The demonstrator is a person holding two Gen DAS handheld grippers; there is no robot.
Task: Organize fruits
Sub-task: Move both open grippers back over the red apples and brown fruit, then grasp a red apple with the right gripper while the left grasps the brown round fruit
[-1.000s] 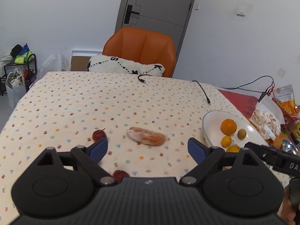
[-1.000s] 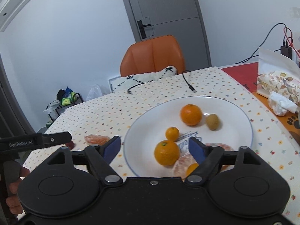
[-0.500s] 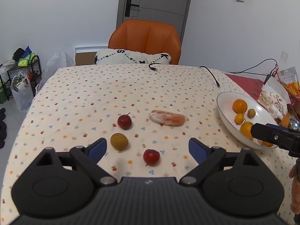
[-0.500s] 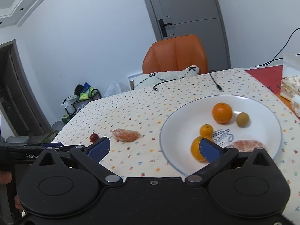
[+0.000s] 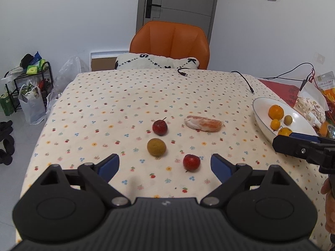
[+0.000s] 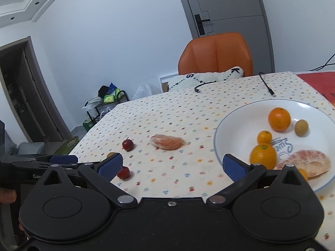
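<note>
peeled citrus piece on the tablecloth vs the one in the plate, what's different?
The peeled citrus piece on the tablecloth lies alone on the cloth; the peeled citrus piece in the plate rests inside the white plate among whole oranges. The cloth piece looks smaller and more orange, the plate piece larger and paler. The right gripper partly hides the plate piece; the cloth piece is in full view. Both are peeled, and neither is gripped.

Table [image 5: 125, 96] under dotted cloth carried two red fruits [image 5: 159, 127], a brown one [image 5: 156, 147], a peeled segment [image 5: 203, 123] mid-table; white plate [image 5: 259, 113] at right edge; cable [image 5: 245, 79] near far edge.
</note>
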